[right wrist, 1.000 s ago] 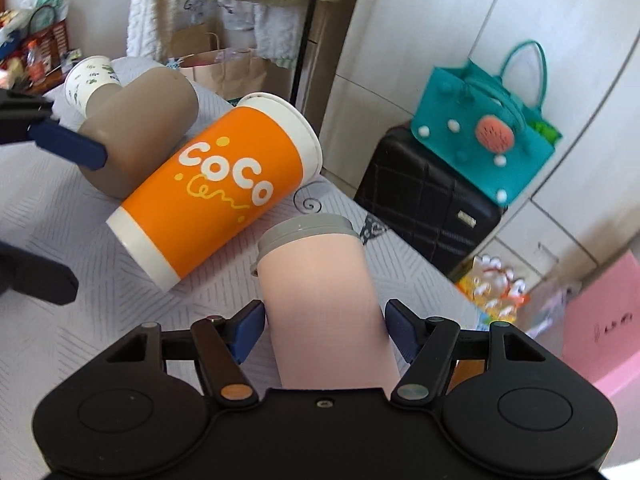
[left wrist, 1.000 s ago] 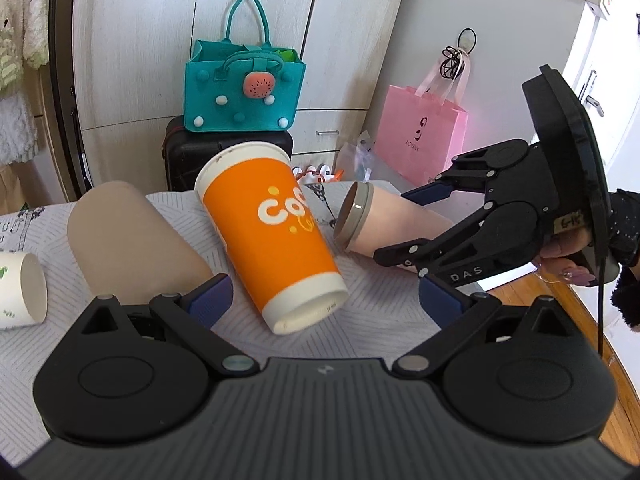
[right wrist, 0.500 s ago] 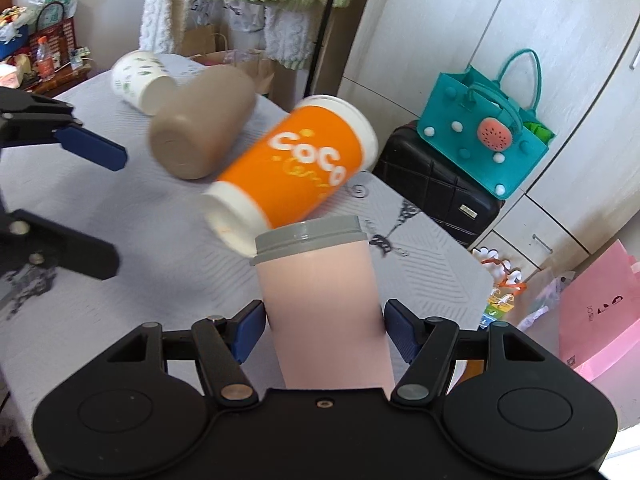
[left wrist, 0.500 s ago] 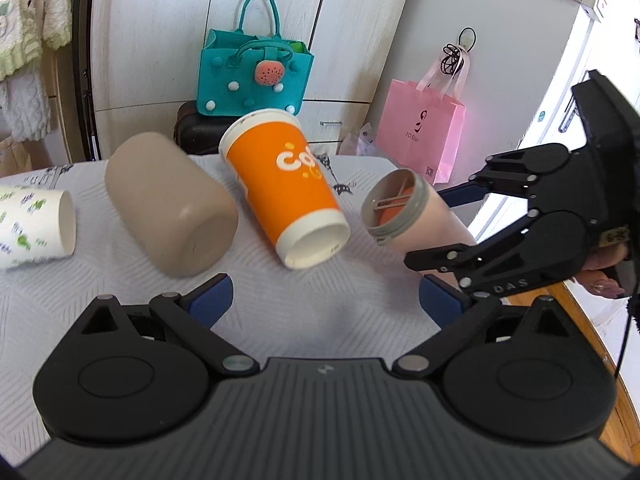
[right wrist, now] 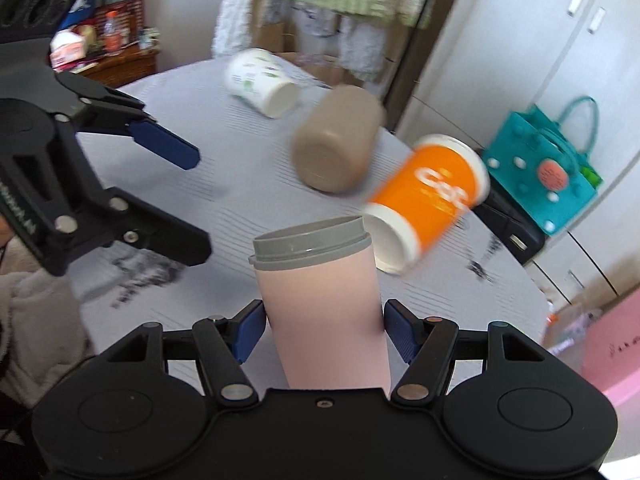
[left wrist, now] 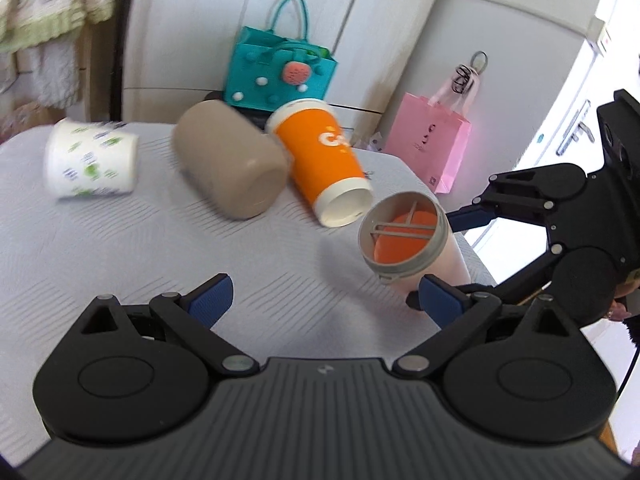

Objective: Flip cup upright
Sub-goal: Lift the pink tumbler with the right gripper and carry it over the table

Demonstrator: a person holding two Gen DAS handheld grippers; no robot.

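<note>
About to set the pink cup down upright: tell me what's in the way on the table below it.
Nothing visible: the table beneath the pink cup is bare; the orange cup lies just beyond.

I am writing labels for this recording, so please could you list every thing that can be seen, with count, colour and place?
pink cup: 1, pink with grey rim, lifted and tilted, held in the right gripper
orange cup: 1, orange and white, lying on the table
beige cup: 1, beige, lying left of the orange cup
paper cup: 1, white with green print, lying at far left
table: 1, pale grey cloth
teal bag: 1, teal, behind the table
pink bag: 1, pink, at the cabinets
left gripper: 1, black with blue pads, open
right gripper: 1, black with blue pads
</note>
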